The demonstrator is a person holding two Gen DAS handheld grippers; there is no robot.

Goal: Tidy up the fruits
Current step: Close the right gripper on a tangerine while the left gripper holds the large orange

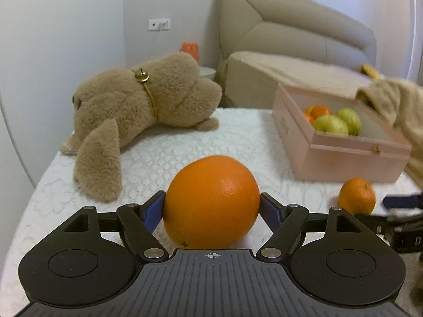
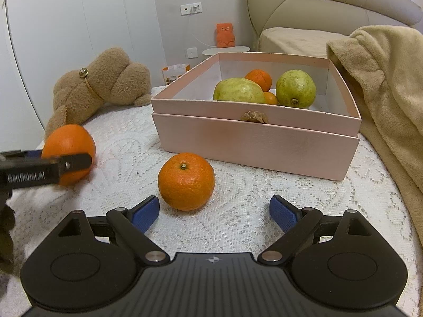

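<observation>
My left gripper (image 1: 211, 206) is shut on a large orange (image 1: 211, 202), with its blue pads pressed on both sides; the orange also shows in the right wrist view (image 2: 69, 148), held in the left gripper (image 2: 66, 165). My right gripper (image 2: 214, 212) is open, and a tangerine (image 2: 186, 181) lies on the lace cloth just ahead of its left finger; it also shows in the left wrist view (image 1: 356, 195). A pink box (image 2: 259, 137) behind holds two green guavas (image 2: 295, 88) and small tangerines (image 2: 259, 79). The box also shows in the left wrist view (image 1: 343, 158).
A brown plush dog (image 1: 137, 116) lies at the table's far left. A beige blanket (image 2: 383, 79) drapes beside the box on the right. A beige sofa (image 1: 290, 39) stands behind. The white lace tablecloth (image 2: 238, 227) covers the table.
</observation>
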